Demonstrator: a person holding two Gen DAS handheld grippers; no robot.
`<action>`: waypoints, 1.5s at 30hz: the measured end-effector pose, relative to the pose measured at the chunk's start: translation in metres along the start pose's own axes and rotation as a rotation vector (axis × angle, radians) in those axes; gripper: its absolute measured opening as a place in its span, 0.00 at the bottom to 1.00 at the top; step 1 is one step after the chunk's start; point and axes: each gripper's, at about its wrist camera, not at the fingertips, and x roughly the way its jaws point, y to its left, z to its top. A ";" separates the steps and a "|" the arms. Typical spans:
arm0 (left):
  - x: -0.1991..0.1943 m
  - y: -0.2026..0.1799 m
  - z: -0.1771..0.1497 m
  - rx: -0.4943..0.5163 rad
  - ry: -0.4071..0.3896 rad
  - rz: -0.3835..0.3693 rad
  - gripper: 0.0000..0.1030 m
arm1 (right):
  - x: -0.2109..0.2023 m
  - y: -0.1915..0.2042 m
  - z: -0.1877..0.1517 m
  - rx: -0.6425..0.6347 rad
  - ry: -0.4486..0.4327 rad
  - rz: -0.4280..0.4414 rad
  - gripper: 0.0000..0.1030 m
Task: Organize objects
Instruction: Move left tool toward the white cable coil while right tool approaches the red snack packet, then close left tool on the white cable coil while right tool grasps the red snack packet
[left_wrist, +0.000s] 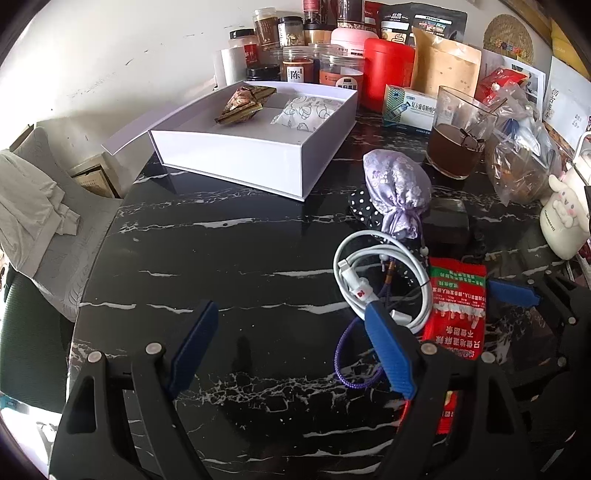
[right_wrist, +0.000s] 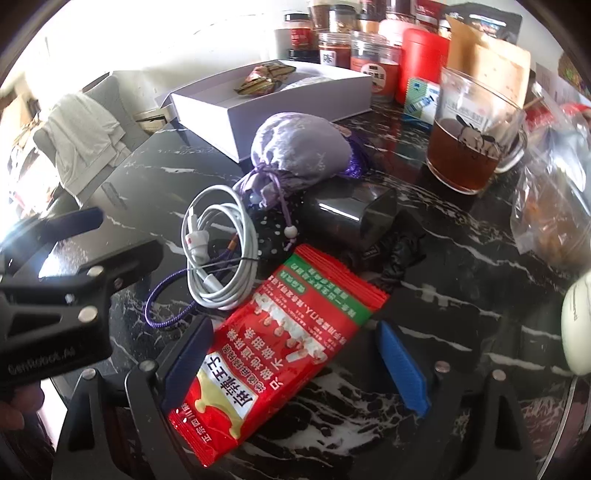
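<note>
Red snack packet (right_wrist: 280, 343) flat on the black marbled tabletop (left_wrist: 221, 266), lying diagonally between the spread fingers of the right gripper (right_wrist: 295, 365); left pad touching or nearly touching the packet's edge, right pad well clear, so released and not yet gripping. Wide straddle judged as a lineup for closing across the packet's width.

Just beyond, a heap of loose things awaiting sorting: coiled white cable (right_wrist: 218, 258) overlapping a purple cord (right_wrist: 166, 306), lilac drawstring pouch (right_wrist: 295, 147) resting on a polka-dot item (right_wrist: 267, 236), dark grey block (right_wrist: 351, 218) beside them. Farther back, white box (left_wrist: 258, 147) open with lid flap laid aside, already holding a gold-patterned bundle (left_wrist: 245, 103) and a printed white sachet (left_wrist: 306, 110); likely the destination, with room left inside. Glass mug (right_wrist: 469, 136) of brown liquid near the heap to the right, a spill risk during any sweep across. Jars and packages crowded behind the box, seemingly not part of the sorting.

Left gripper (left_wrist: 284, 347) hovering low over bare tabletop to the left of the heap, fingers spread wide, holding nothing; right pad (left_wrist: 388, 350) overlapping the cable's coil in view, actual contact impossible to tell. Placement judged as waiting, or ready to take the cable.
</note>
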 end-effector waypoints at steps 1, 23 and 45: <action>0.002 -0.001 0.001 0.004 0.002 -0.005 0.78 | -0.001 -0.001 0.000 -0.005 0.002 0.002 0.87; 0.032 -0.047 0.011 -0.022 0.085 -0.201 0.81 | -0.024 -0.053 -0.037 -0.050 0.011 -0.021 0.87; 0.044 -0.082 0.008 0.139 0.083 -0.155 0.89 | -0.031 -0.051 -0.050 -0.057 -0.026 -0.028 0.88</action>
